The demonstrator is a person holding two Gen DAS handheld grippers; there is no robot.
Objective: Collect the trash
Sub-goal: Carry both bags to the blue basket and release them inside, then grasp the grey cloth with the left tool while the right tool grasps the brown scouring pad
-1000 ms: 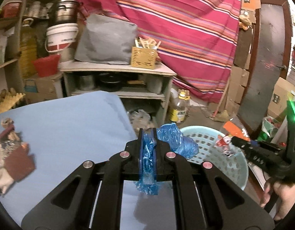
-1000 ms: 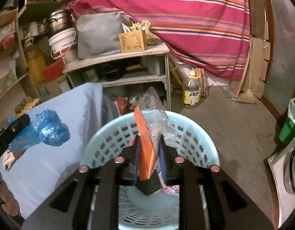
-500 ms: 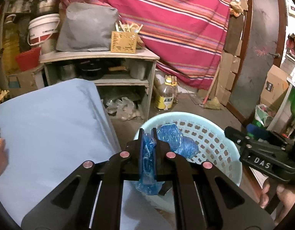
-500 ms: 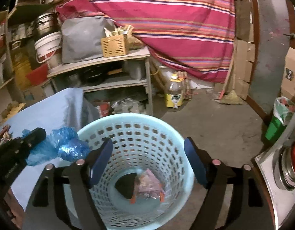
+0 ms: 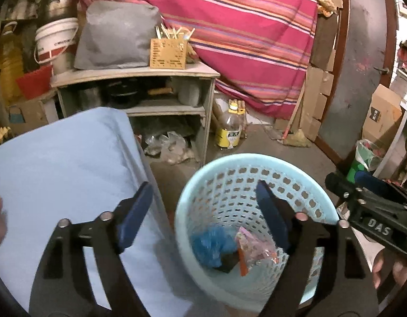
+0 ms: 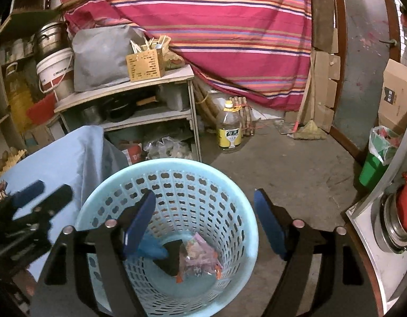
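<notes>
- Our left hand-held gripper (image 5: 204,206) hangs over the near rim of the light blue basket (image 5: 303,185); its jaws have just been opening and now stand wide apart with nothing between them.
- Our right hand-held gripper (image 6: 204,211) is also over the basket, jaws spread wide and empty.
- In the left wrist view we see the right hand-held gripper's black body at the right edge, just beside the basket rim, with fingers (image 5: 383,266) of the person's hand below it.
- The crumpled blue plastic bag (image 5: 212,245) lies at the bottom of the basket, on the left side.
- Touching it on the right are a dark flat scrap (image 5: 228,261) and a pinkish clear wrapper (image 5: 256,248) with orange bits.
- The basket stands on the concrete floor (image 6: 295,174), just beside the surface covered with a pale blue cloth (image 5: 71,171).
- At the far left edge of that surface we make out a bit more litter (image 6: 0,190), too cut off to identify.
</notes>
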